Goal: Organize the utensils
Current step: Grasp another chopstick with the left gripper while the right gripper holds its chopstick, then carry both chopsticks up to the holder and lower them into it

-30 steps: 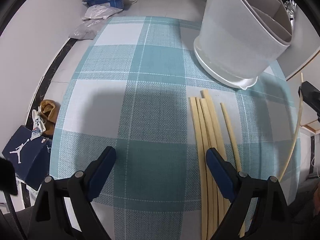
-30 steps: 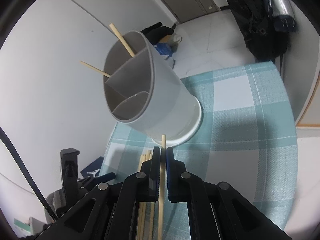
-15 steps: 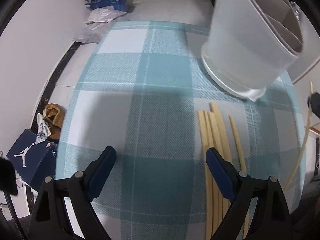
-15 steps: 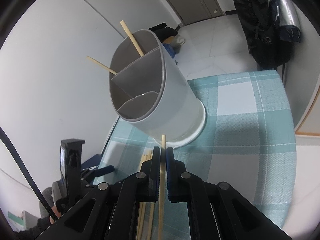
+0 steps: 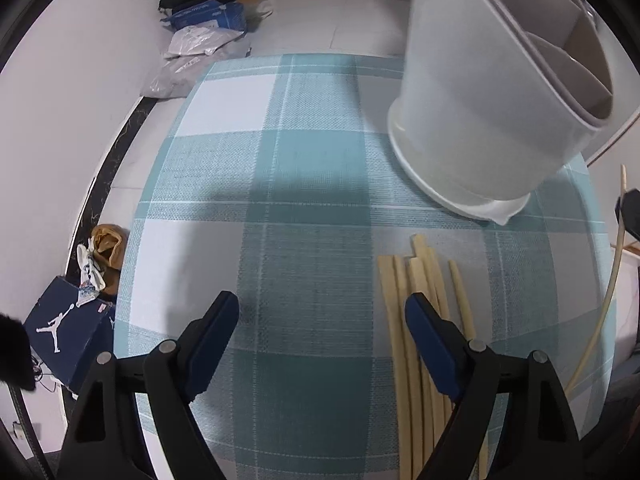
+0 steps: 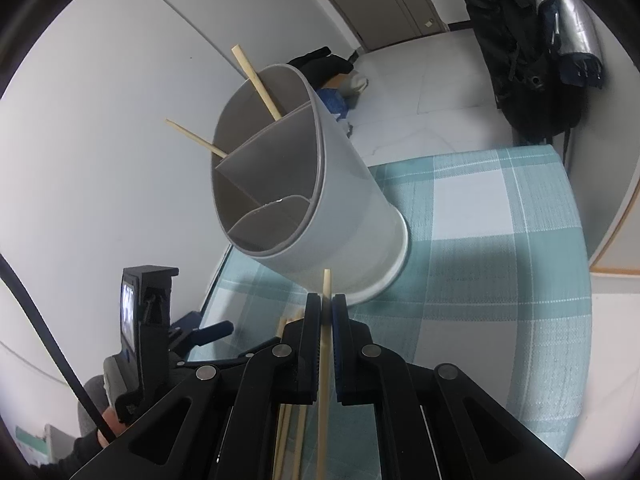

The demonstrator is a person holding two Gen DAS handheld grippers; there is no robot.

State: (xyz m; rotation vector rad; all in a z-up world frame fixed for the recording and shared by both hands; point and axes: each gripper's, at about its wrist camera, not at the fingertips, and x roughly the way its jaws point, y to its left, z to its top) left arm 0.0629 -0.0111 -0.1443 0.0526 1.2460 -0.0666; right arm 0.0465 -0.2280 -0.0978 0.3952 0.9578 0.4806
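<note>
- The right tongs (image 6: pixel 327 307) are clamped together on a single chopstick (image 6: pixel 324 360). Its long axis runs along the line of the fingers, and its blunt tip sticks out a little past the pads toward the holder.
- The left tongs (image 5: pixel 322 314) point steeply down at the surface (image 5: pixel 312 184), which wears a teal and white checked cloth. Their blue pads stand wide apart and are closing, with only bare cloth between them.
- A bundle of loose chopsticks (image 5: pixel 416 320) lies flat on the cloth, side by side, with their long axes running away from the left tongs toward the holder. The bundle sits at the right-hand finger (image 5: pixel 430 340) of the left tongs, which crosses in front of some of the sticks, so that I cannot tell whether it touches them; none lies in the gap between the pads.
- In the left wrist view the held chopstick shows at the right edge as a thin pale curved line, well apart from the bundle.
- Beyond the bundle's far ends, with a gap of cloth between, stands the utensil holder (image 6: pixel 320 200), a pale round tub with inner dividers forming compartments.
- Two more chopsticks (image 6: pixel 256 80) lean in its far compartment, with their upper ends sticking out over the rim at a slant.
- On the floor beyond the surface lie a blue shoe box (image 5: pixel 68 340), bags (image 5: pixel 200 40) and dark clothing.
</note>
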